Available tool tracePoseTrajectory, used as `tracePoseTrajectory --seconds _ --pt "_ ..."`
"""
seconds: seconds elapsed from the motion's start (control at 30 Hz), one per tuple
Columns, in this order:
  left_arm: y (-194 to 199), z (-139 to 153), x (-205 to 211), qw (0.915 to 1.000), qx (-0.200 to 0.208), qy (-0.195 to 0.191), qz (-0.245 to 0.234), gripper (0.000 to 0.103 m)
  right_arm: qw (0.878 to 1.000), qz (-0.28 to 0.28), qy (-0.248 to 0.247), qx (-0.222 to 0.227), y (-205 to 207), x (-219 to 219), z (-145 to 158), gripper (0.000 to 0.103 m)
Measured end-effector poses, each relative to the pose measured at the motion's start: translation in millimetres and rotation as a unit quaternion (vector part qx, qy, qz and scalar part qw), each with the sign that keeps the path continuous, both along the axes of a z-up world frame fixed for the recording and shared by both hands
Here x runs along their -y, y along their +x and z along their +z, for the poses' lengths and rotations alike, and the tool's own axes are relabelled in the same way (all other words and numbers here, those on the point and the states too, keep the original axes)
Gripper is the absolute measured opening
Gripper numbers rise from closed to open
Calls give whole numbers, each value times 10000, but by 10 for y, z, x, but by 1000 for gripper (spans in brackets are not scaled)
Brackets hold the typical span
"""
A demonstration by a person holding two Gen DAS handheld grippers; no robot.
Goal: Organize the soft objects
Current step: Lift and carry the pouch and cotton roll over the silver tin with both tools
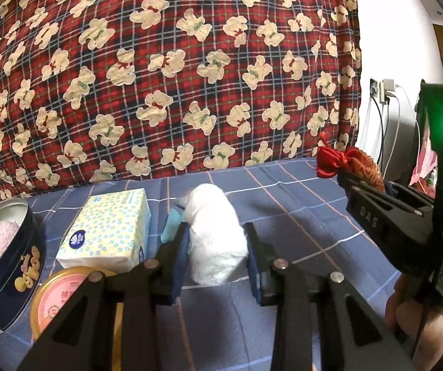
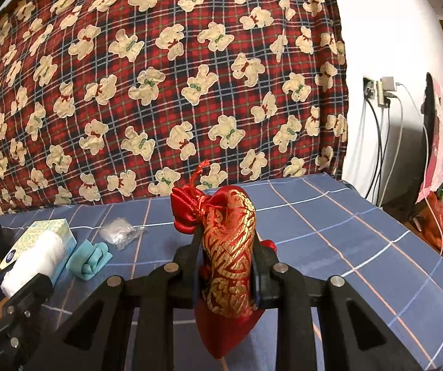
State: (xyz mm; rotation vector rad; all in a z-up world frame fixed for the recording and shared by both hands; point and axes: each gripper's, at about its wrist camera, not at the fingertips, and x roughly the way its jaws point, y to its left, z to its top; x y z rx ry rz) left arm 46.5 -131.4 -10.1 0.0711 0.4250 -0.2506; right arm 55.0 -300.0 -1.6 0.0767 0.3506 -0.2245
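Up behind the bed (image 2: 329,216), a big quilt (image 2: 159,77) in red plaid with cream teddy bears fills the backdrop. Blue checked sheet across the bed, thin white and orange lines. Off to the right, a white wall (image 2: 385,31), brightly lit, with a socket (image 2: 368,88) and charger (image 2: 388,82), cables (image 2: 376,142) trailing down. A dark upright panel (image 2: 422,160) stands beside it.

Black plastic tongs (image 1: 217,255) w/ silver rivets, blue pads (image 1: 180,253), "DAS" marking

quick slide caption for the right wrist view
Right gripper clamps a red-and-gold brocade pouch above the blue plaid bedsheet.
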Motion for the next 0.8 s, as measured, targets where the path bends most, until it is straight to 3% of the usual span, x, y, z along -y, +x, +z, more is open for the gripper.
tracePoseTrajectory --seconds 0.17,0.47,0.8 --pt "-53 1 -54 10000 9 -33 -12 33 9999 -91 20 102 -180 -49 7 27" --pt "-180 15 -180 9999 100 -30 -11 33 9984 -19 -475 317 -385 -329 41 27" --pt "-294 28 -330 9998 157 -61 -45 33 9987 -4 -270 428 -574 -462 42 27"
